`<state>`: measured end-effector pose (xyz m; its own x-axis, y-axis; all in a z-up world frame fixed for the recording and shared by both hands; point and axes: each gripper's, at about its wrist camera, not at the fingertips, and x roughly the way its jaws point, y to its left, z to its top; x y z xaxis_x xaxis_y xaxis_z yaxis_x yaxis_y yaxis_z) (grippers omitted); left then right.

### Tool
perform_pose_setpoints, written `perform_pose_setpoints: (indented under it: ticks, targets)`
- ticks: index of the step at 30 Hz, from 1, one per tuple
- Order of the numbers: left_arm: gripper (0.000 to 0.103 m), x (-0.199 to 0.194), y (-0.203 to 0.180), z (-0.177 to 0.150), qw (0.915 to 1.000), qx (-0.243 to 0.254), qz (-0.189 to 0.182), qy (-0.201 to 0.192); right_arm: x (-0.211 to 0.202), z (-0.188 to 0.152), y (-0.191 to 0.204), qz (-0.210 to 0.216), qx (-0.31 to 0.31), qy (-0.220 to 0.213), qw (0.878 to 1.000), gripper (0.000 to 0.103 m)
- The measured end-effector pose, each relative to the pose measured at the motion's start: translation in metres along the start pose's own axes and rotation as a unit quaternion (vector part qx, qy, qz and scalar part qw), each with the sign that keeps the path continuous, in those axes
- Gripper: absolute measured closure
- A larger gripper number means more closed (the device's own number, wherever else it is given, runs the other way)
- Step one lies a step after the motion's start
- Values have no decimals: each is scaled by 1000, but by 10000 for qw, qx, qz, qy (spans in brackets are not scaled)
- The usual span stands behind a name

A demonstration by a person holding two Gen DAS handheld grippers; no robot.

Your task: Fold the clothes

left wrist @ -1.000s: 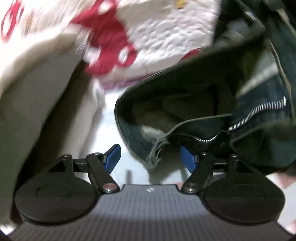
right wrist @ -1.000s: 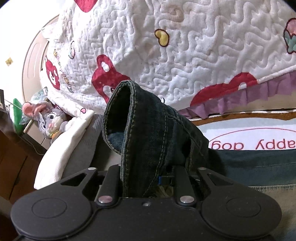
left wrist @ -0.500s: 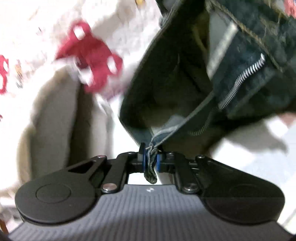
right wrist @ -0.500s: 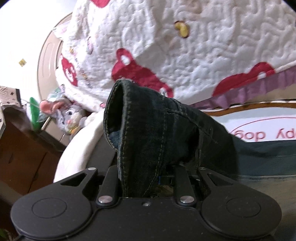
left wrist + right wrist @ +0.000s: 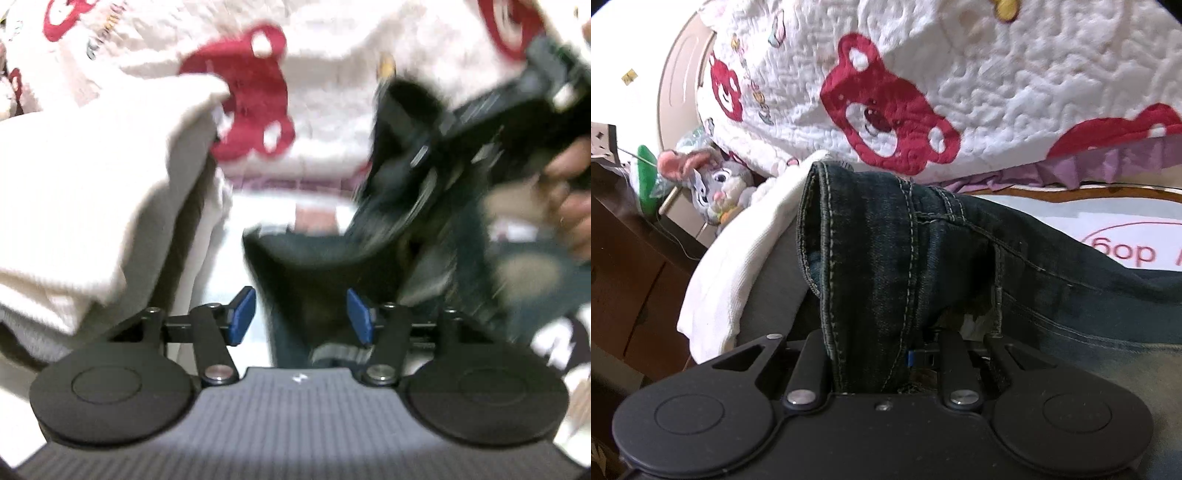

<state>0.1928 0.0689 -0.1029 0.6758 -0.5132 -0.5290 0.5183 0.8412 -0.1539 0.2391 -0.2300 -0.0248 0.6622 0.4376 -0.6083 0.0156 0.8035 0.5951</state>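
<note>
A white quilt (image 5: 1015, 92) stitched with red bear faces fills the upper part of the right wrist frame, a purple ruffle (image 5: 1108, 166) along its lower edge at right. At upper left a pale wall (image 5: 624, 44) meets a curved beige panel (image 5: 679, 74). Below it, at left, a grey plush rabbit (image 5: 716, 184) with pink ears sits above dark brown wooden furniture (image 5: 631, 266). At right lies a white mat (image 5: 1108, 236) with red lettering. The left wrist frame is blurred.
</note>
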Motion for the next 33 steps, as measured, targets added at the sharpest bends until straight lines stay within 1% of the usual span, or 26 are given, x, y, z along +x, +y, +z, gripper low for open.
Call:
perform_pose_setpoints:
  ticks: [1, 2, 3, 5, 7, 9, 10, 12, 14, 15, 17, 20, 23, 24, 25, 26, 27, 28, 30, 31, 32, 33]
  targets:
    - [37, 4, 3, 2, 9999, -135, -82, -53, 11, 5, 2, 55, 44, 114, 9999, 68]
    - [37, 9, 6, 2, 9994, -282, -205, 14, 23, 9, 1, 187, 161, 209, 9995, 52]
    - [37, 14, 10, 1, 9985, -439, -314, 104, 35, 13, 0, 334, 292, 300, 9986, 45]
    - [37, 26, 19, -2, 9948, -823, -408, 446, 45, 13, -6, 576, 633, 215, 9961, 45]
    - [37, 36, 27, -10, 9886, -1243, -293, 797, 40, 7, -13, 732, 799, -81, 9941, 45]
    - [37, 42, 30, -15, 9843, -1381, -174, 1090, 25, -5, -26, 691, 837, -272, 9937, 45]
    - [37, 41, 29, -14, 9844, -1354, -83, 1118, 18, -11, -32, 662, 851, -362, 9935, 45]
    - [37, 38, 27, -13, 9847, -1311, 86, 1147, -4, -32, -46, 136, 584, -462, 9971, 45]
    - [37, 26, 30, -7, 9857, -1400, 109, 929, -30, -60, -59, -576, 192, -578, 9965, 45]
    - [35, 21, 32, -4, 9858, -1461, 105, 815, -43, -76, -67, -964, -1, -618, 9934, 45]
    - [34, 23, 36, 2, 9847, -1618, 60, 647, -66, -103, -81, -1624, -300, -669, 9840, 45]
    - [34, 19, 36, 5, 9836, -1744, 107, 439, -94, -142, -97, -2518, -787, -581, 9628, 45]
    - [34, 9, 24, 11, 9896, -1437, 48, 35, -115, -175, -110, -3204, -987, -608, 9402, 46]
    - [34, 5, 20, 13, 9910, -1334, 28, -100, -122, -183, -115, -3330, -921, -654, 9362, 46]
    - [33, 2, 17, 16, 9921, -1231, 8, -234, -128, -189, -120, -3397, -763, -704, 9348, 46]
    - [25, 0, 13, 18, 9929, -1133, 18, -356, -134, -196, -129, -3442, -544, -752, 9343, 46]
    - [15, 4, 9, 18, 9934, -1060, 140, -416, -141, -199, -139, -3464, -353, -791, 9341, 46]
    - [14, 11, 6, 17, 9937, -1004, 301, -386, -148, -202, -149, -3481, -169, -828, 9336, 46]
    - [14, 38, -3, 12, 9949, -772, 640, -84, -159, -205, -167, -3391, 292, -949, 9355, 46]
    - [14, 52, -9, 9, 9948, -529, 860, 149, -163, -206, -176, -3306, 517, -1021, 9368, 46]
    - [14, 66, -15, 6, 9931, -324, 1062, 371, -167, -206, -185, -3203, 753, -1094, 9379, 46]
    - [14, 78, -17, 1, 9908, -249, 1209, 556, -170, -206, -193, -3095, 988, -1175, 9384, 46]
